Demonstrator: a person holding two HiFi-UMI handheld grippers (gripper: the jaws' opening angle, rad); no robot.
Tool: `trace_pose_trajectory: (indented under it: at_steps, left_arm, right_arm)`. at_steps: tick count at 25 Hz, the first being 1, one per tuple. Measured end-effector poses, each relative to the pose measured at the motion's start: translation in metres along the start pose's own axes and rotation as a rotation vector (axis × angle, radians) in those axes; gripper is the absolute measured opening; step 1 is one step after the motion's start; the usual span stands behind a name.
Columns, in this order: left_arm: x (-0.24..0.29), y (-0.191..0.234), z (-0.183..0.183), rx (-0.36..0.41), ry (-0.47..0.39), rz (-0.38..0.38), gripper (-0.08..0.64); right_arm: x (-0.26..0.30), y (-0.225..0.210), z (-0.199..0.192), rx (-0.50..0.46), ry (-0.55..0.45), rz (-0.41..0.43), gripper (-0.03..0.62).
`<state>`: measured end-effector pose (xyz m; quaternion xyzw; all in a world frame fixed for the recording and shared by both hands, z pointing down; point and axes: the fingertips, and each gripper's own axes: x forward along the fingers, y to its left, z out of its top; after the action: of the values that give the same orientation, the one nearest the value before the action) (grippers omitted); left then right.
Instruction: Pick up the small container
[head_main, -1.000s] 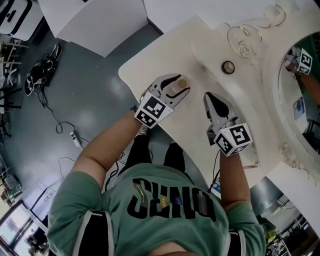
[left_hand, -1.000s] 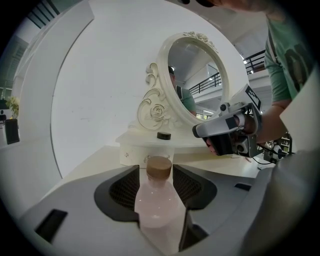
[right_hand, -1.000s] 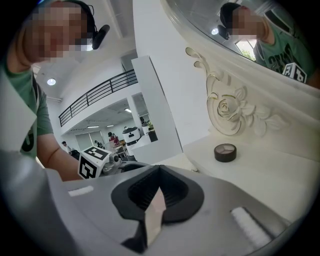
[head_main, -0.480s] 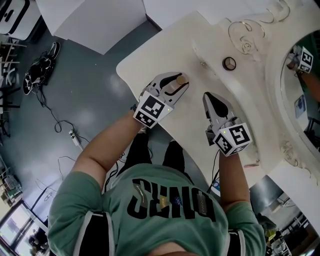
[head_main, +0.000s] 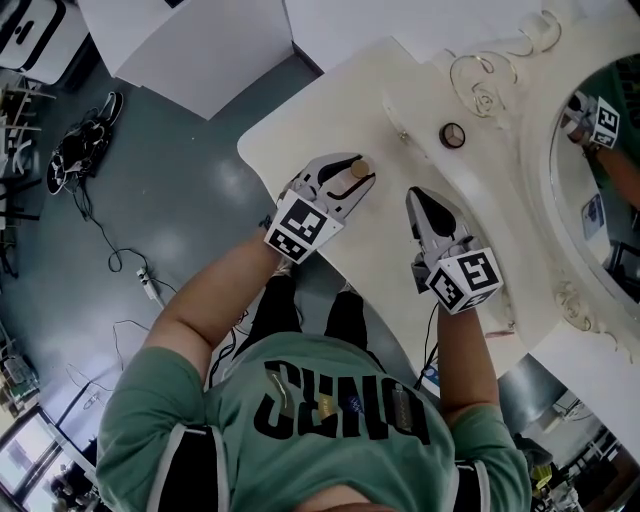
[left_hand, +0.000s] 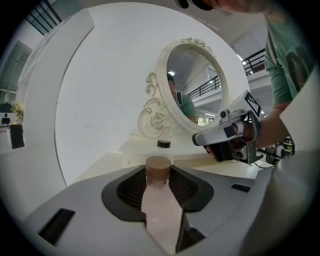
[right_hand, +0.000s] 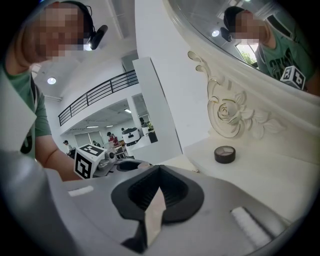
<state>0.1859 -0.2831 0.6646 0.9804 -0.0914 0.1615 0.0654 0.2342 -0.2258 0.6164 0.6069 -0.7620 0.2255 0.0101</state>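
Observation:
The small container (head_main: 360, 169) is a pale pink bottle with a tan cap (left_hand: 158, 167), near the left edge of the cream dressing table (head_main: 300, 125). My left gripper (head_main: 365, 169) has just been closing, and its black pads (left_hand: 131, 189) now press on the bottle from both sides. In the left gripper view the bottle runs up the middle between the jaws, cap foremost. My right gripper (head_main: 415, 192) hovers over the tabletop to the right, its jaws together at a point (right_hand: 159, 170) with nothing in them.
A small dark round tin (head_main: 453, 135) sits further back on the table, at the foot of an ornate white mirror frame (head_main: 545, 120). The table's left edge drops to a grey floor with cables (head_main: 90, 190). The person's legs are below the near edge.
The left gripper's jaws have drawn in around the bottle, which stood loosely between them a second ago. Both hands have stayed in place.

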Motion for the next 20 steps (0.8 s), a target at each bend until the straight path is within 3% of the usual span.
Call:
trace_pose_trajectory:
  at_steps: [20]
  left_arm:
    - [-0.035,-0.004,0.08,0.035,-0.04,0.001,0.143]
  right_arm:
    - [-0.022,0.014,0.064,-0.069,-0.063,-0.031,0.009]
